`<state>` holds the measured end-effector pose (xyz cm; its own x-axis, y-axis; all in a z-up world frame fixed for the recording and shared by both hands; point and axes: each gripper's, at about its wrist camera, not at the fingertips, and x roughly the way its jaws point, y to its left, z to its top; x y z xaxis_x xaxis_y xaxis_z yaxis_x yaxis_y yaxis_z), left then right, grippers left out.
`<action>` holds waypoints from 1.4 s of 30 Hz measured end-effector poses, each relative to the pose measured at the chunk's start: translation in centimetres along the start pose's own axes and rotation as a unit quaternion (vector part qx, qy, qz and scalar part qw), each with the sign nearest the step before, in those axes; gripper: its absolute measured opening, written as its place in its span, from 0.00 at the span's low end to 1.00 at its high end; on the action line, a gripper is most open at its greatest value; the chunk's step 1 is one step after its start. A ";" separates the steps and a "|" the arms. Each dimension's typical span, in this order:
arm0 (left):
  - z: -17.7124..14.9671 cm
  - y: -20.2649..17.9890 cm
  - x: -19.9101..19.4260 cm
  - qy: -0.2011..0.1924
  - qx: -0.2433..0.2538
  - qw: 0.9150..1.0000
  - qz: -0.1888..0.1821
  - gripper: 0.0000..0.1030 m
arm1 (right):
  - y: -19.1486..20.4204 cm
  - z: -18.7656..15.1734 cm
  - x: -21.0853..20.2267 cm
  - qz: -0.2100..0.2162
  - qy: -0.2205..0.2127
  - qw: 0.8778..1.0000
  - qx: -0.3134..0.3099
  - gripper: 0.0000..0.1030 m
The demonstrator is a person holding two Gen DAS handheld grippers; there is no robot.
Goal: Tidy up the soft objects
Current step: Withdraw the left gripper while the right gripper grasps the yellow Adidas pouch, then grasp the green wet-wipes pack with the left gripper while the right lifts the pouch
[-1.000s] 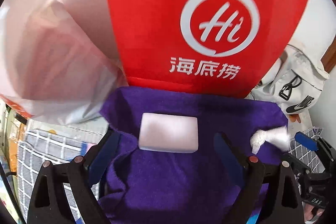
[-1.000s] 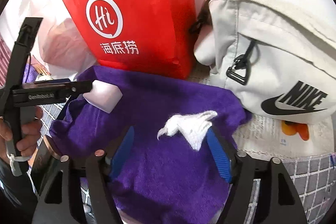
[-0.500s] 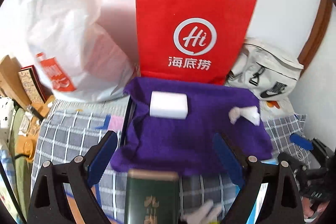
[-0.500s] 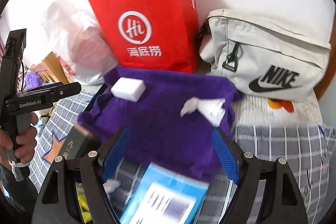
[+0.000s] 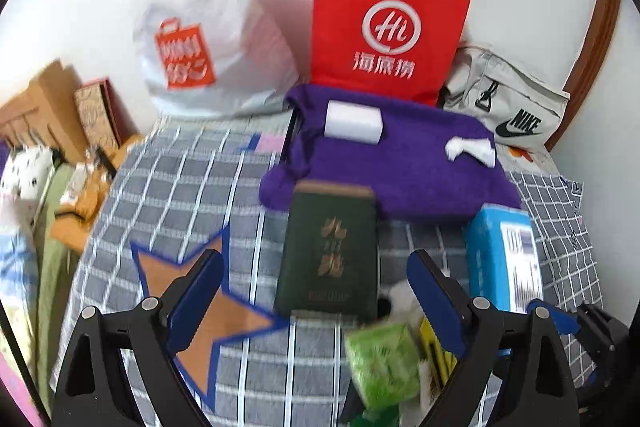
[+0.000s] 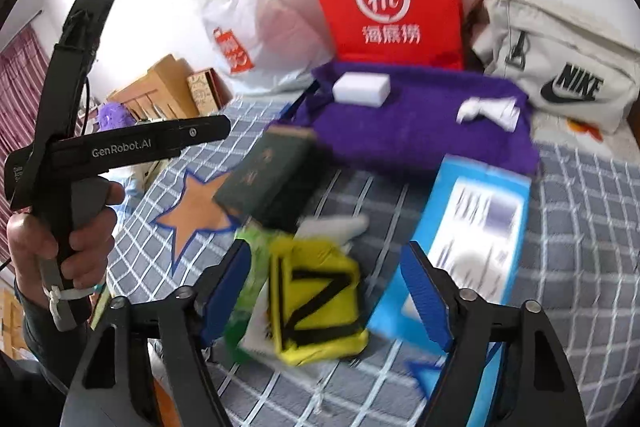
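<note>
A purple towel [image 5: 408, 163] [image 6: 432, 119] lies spread at the far side of the checked bed cover. On it sit a white sponge block [image 5: 353, 122] [image 6: 362, 89] and a crumpled white cloth [image 5: 470, 149] [image 6: 488, 109]. My left gripper [image 5: 316, 299] is open and empty, held above the cover near a dark green box [image 5: 330, 247]. My right gripper [image 6: 328, 291] is open and empty above a yellow soft item with a black Z [image 6: 316, 299] and a green packet [image 6: 250, 267] [image 5: 380, 359].
A red paper bag [image 5: 390, 23], a white plastic bag [image 5: 208, 39] and a grey Nike pouch [image 5: 508, 99] stand along the wall. A blue box [image 5: 504, 259] [image 6: 476, 227] lies at the right. Cardboard boxes [image 5: 52, 115] sit at the left edge.
Both grippers have pulled back from the purple towel toward the near side. The green box, blue box, yellow item and green packet have come into view.
</note>
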<state>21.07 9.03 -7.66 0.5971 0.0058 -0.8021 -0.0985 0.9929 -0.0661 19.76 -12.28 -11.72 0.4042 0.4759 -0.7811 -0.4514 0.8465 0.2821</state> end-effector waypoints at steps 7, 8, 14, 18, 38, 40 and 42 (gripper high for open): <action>-3.6 1.5 -0.3 0.009 -0.015 1.000 -0.002 0.90 | 2.6 -2.4 1.5 -0.038 0.024 0.998 -0.043 0.57; -4.1 1.9 -0.3 0.012 -0.019 1.000 -0.001 0.90 | 3.2 -2.7 1.8 -0.045 0.025 0.997 -0.056 0.57; -6.1 3.3 -0.2 0.018 -0.031 0.999 0.001 0.90 | 4.6 -3.7 4.3 -0.102 0.042 0.989 -0.094 0.57; -7.0 3.7 0.0 0.021 -0.034 0.999 -0.008 0.90 | 4.7 -4.1 5.3 -0.117 0.043 0.987 -0.098 0.48; -8.6 2.0 0.7 0.030 -0.033 0.995 -0.086 0.90 | 0.8 -7.3 -2.7 0.006 0.045 0.999 0.016 0.13; -8.5 1.1 1.0 0.032 -0.026 0.996 -0.085 0.90 | -0.1 -8.1 -2.4 -0.012 0.050 0.998 0.026 0.13; -8.3 0.0 1.3 0.036 -0.020 0.996 -0.084 0.91 | -0.7 -8.6 -2.6 -0.016 0.045 0.998 0.034 0.13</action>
<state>15.24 8.05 -13.68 0.5494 -0.1705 -0.8180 -0.0339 0.9736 -0.2257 12.16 -16.15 -14.73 0.3424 0.4271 -0.8369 -0.3838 0.8766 0.2903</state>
